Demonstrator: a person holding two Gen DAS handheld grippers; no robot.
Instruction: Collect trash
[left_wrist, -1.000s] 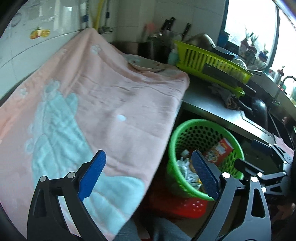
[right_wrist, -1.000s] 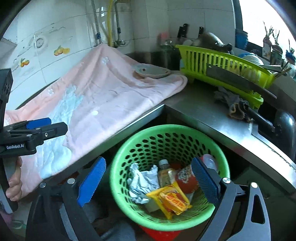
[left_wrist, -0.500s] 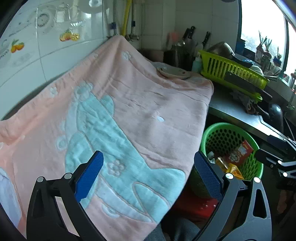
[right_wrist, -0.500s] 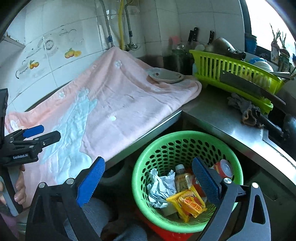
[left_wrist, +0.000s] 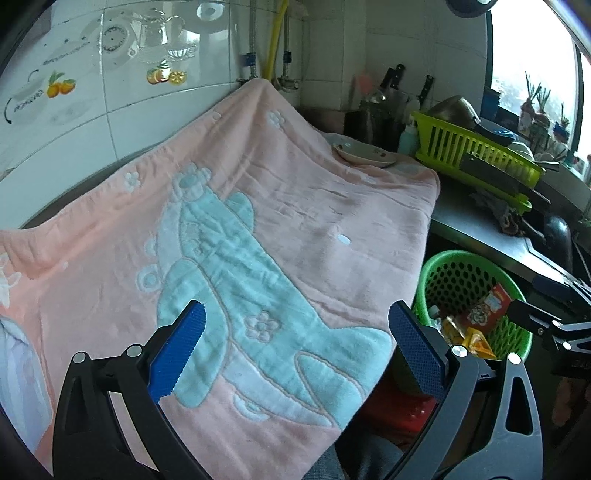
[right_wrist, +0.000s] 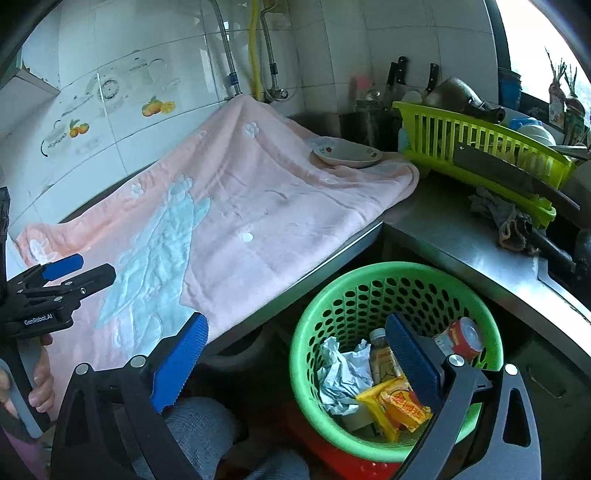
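Note:
A green perforated trash basket (right_wrist: 321, 325) stands on the floor below the counter corner; it also shows in the left wrist view (left_wrist: 436, 273). It holds crumpled paper (right_wrist: 341, 373), yellow wrappers (right_wrist: 395, 402), a small bottle (right_wrist: 380, 360) and a red can (right_wrist: 461, 338). My right gripper (right_wrist: 295, 354) is open and empty, just above the basket's near rim. My left gripper (left_wrist: 295, 343) is open and empty over the pink towel (left_wrist: 295, 206); it shows in the right wrist view (right_wrist: 74, 271) at the left.
The pink towel (right_wrist: 240, 206) covers the counter, with a small plate (right_wrist: 347, 153) at its far end. A yellow-green dish rack (right_wrist: 476, 155) with a cleaver, a rag (right_wrist: 498, 214) and knives stand on the steel counter (right_wrist: 443, 229). A red stool sits under the basket.
Both grippers have drawn back and up. The left view has swung left over the towel; the basket has slid to the right and lower in both views. Both stay open.

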